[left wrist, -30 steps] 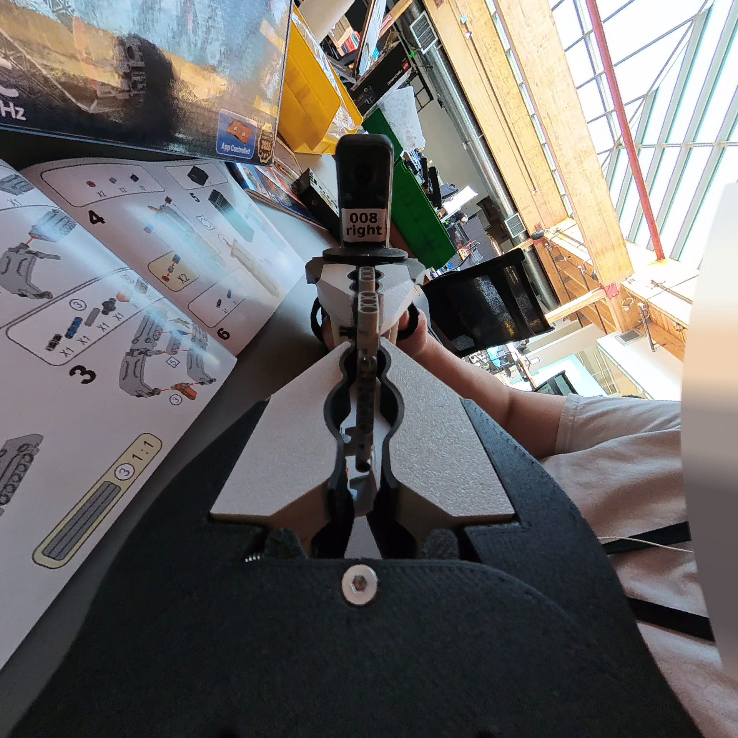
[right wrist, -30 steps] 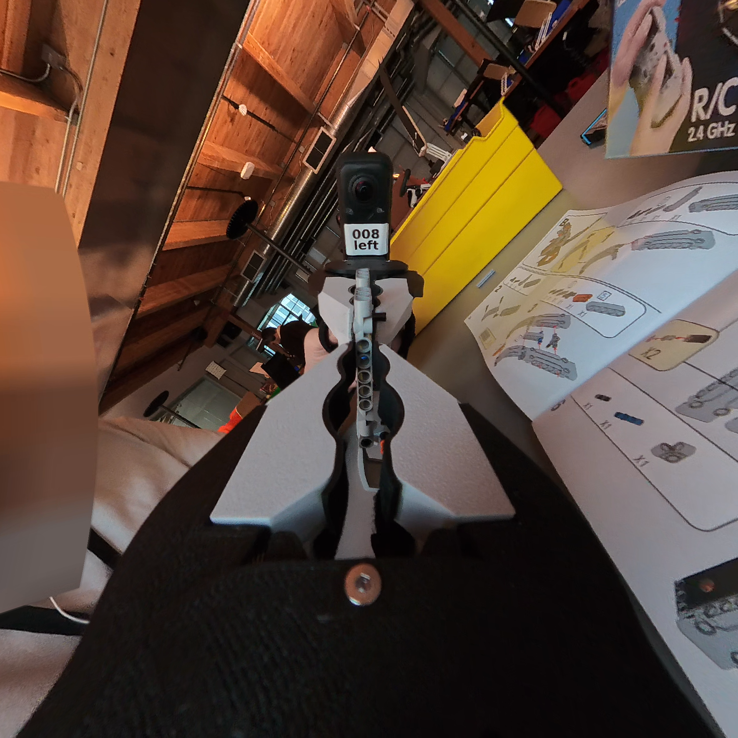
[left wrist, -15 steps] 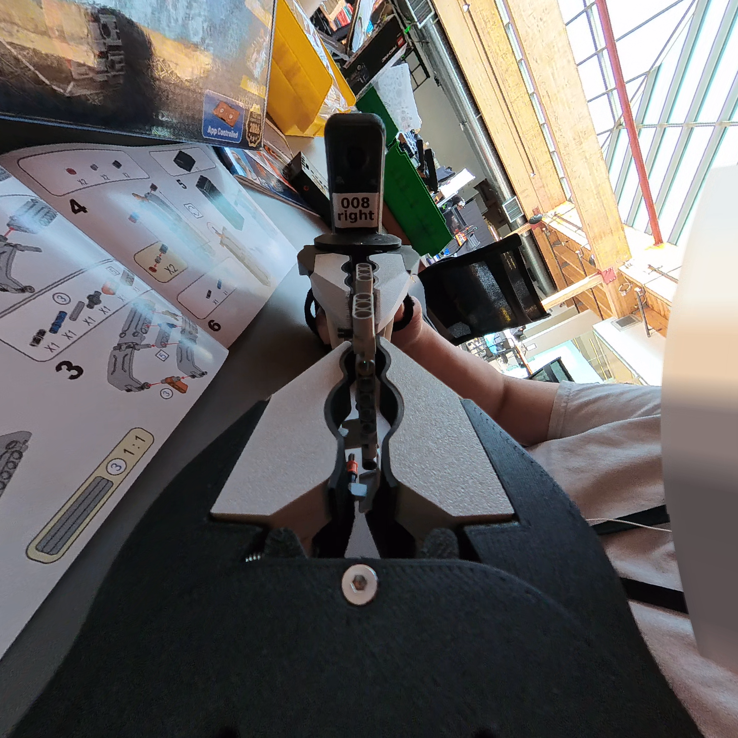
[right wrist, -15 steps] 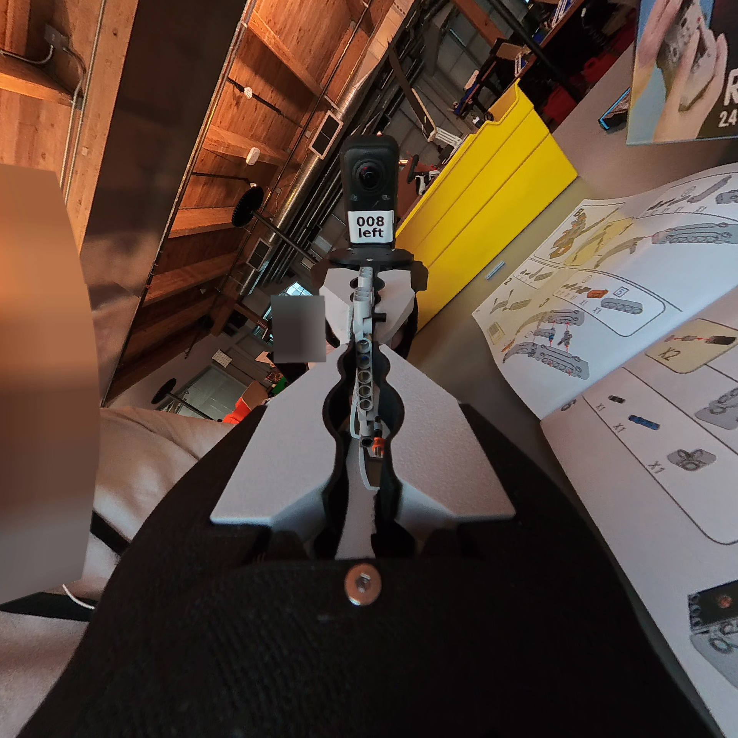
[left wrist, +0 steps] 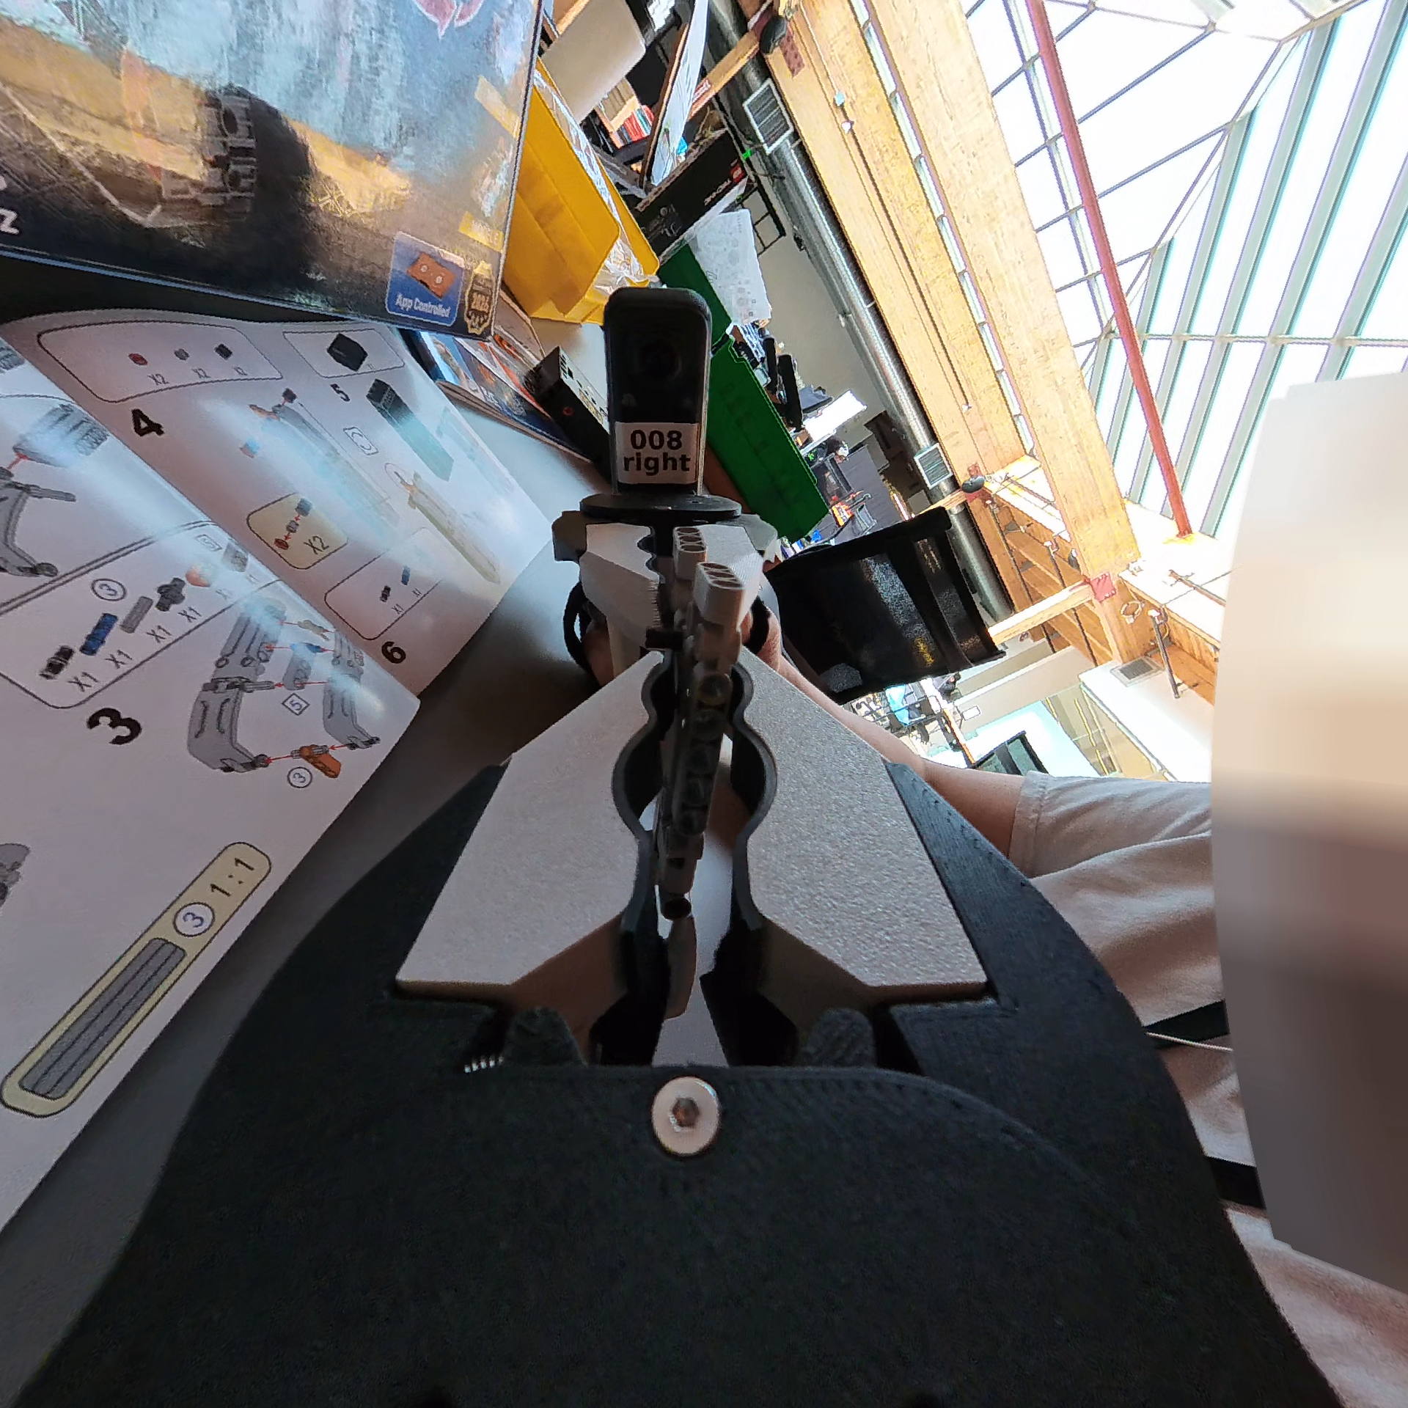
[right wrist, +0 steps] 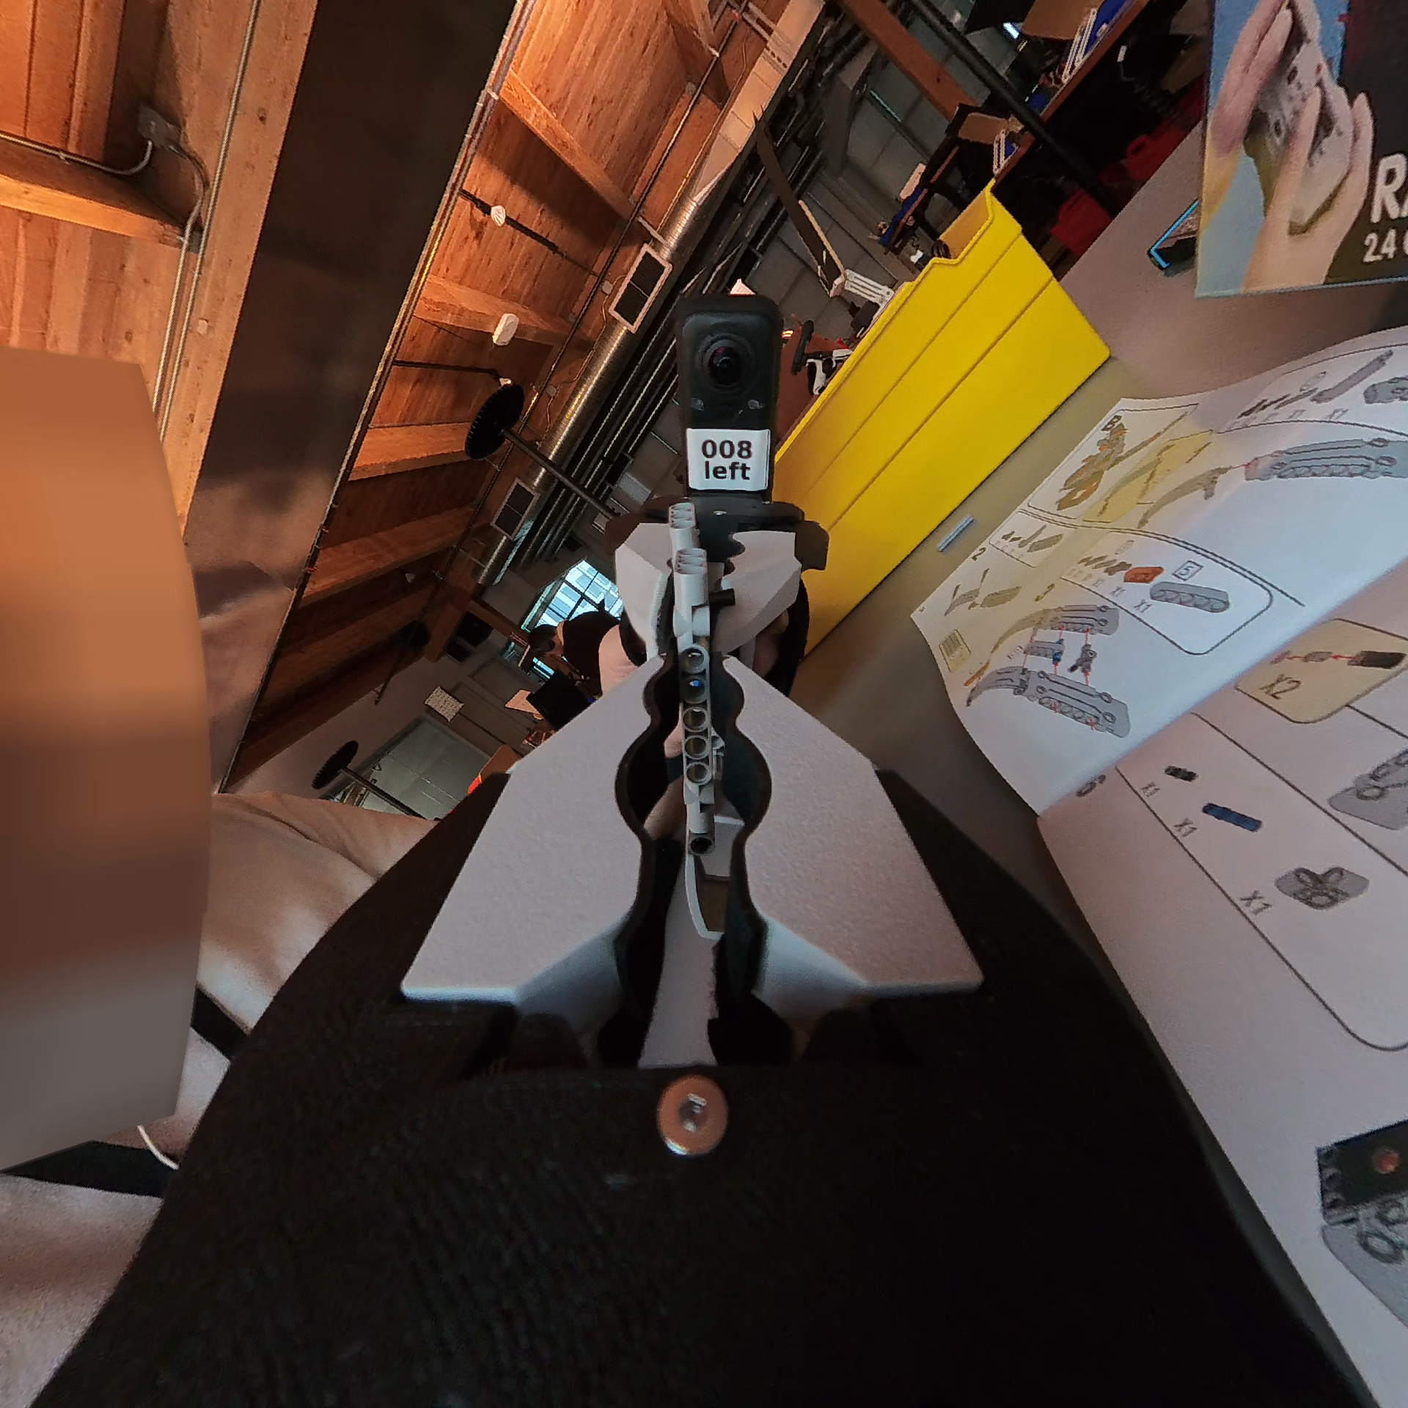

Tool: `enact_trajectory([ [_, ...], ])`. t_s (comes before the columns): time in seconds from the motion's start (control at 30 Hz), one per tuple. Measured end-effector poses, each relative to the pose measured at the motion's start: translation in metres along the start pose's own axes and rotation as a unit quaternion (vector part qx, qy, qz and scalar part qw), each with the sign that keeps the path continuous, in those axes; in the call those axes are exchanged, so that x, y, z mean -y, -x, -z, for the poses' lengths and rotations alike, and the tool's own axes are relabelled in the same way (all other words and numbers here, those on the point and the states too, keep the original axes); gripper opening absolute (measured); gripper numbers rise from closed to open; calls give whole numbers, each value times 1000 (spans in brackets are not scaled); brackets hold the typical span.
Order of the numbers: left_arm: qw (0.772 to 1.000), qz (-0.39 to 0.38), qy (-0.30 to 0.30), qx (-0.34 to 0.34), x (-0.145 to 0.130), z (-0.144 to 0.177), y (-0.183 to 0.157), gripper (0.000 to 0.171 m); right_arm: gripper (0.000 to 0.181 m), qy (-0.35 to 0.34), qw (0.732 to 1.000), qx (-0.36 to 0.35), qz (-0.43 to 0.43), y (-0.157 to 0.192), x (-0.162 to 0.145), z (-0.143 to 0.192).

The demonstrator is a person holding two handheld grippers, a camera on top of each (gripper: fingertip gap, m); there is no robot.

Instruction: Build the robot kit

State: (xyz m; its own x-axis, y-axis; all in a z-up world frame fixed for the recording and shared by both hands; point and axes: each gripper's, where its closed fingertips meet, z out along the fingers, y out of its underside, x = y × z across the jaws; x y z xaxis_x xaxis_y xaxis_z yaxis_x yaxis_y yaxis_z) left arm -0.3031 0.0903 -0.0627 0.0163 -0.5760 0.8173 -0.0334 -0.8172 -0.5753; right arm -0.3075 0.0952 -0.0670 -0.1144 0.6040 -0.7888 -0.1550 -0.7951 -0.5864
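My left gripper (left wrist: 695, 664) and my right gripper (right wrist: 693, 663) face each other tip to tip above a grey table (left wrist: 488, 686). Both are shut on one assembly of light grey holed beams (left wrist: 689, 769) that runs lengthwise between the two pairs of fingers. Two beam ends (left wrist: 716, 583) show side by side, slightly offset, by the far gripper. In the right wrist view the beams (right wrist: 697, 731) run on to the left gripper (right wrist: 712, 579). The right gripper (left wrist: 674, 602) shows beyond my left fingers, held by a hand.
An open instruction booklet (left wrist: 190, 609) lies on the table beside the grippers and also shows in the right wrist view (right wrist: 1219, 686). A printed toy box (left wrist: 228, 152), a yellow bin (left wrist: 564, 221) and a green bin (left wrist: 747, 427) stand behind. A person's forearm (left wrist: 952, 785) reaches in. Both grippers' tips are close together, under 4 cm apart.
The beam assembly has tilted a little and a second beam end now shows beside the first. The small orange pin seen at its near end is out of sight. Both grippers stay shut.
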Motion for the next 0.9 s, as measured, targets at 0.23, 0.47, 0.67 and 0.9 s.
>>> enact_trajectory([
  [0.23, 999, 25, -15, -19, 3, 2, 0, 5, 4, -4, 1000, -4, 30, 2, 2, -2],
  [0.47, 998, 4, -55, 1, 12, 0, 4, 5, 4, -45, 999, -8, 3, -1, 10, -1],
  [0.67, 998, -10, -56, 7, 13, 0, 2, 5, 4, -56, 998, 0, -3, 0, 12, -2],
  [0.9, 998, -9, -65, 10, 14, 1, 3, 5, 4, -58, 998, -11, 17, -2, 13, -2],
])
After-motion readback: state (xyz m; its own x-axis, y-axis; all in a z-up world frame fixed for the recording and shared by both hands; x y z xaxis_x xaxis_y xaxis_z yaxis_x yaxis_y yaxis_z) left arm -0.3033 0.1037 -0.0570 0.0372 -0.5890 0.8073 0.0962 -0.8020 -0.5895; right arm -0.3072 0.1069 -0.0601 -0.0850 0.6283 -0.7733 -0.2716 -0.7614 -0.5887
